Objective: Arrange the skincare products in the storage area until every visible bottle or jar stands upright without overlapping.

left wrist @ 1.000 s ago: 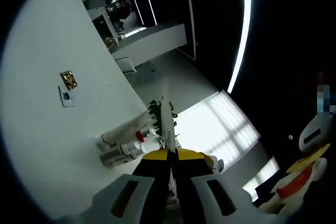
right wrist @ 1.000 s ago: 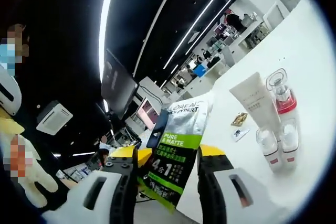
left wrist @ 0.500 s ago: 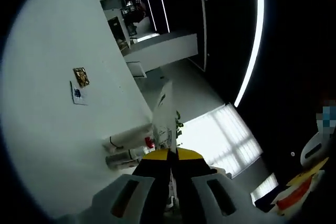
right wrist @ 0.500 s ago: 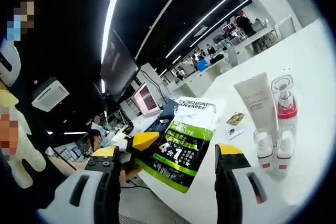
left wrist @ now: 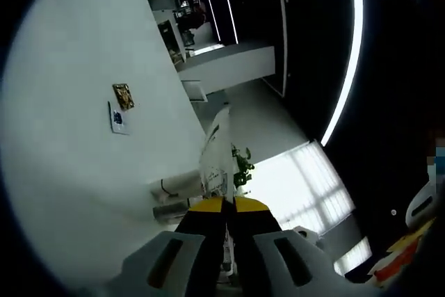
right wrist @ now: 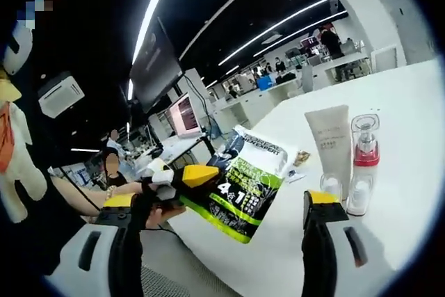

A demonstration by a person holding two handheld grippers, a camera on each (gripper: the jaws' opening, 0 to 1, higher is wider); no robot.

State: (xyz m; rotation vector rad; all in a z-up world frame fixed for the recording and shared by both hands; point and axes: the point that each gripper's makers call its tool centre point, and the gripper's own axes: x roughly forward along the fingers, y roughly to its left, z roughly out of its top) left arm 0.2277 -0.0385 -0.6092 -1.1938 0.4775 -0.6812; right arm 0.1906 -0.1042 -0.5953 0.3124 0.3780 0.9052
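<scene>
In the left gripper view, the left gripper (left wrist: 227,206) is closed on the edge of a thin pouch (left wrist: 217,154), seen edge-on. In the right gripper view, the right gripper (right wrist: 222,203) is wide open, with nothing between its jaws. Just beyond, the pouch (right wrist: 240,186) hangs over the edge of the white table (right wrist: 389,193). Farther on the table, a white tube (right wrist: 329,140) stands upright, touching a red-collared bottle (right wrist: 363,145); two small clear bottles (right wrist: 346,191) stand before them. Two small sachets (left wrist: 120,107) lie farther away.

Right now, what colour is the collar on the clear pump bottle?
Red, on the pump bottle; clearest in the right gripper view.
</scene>
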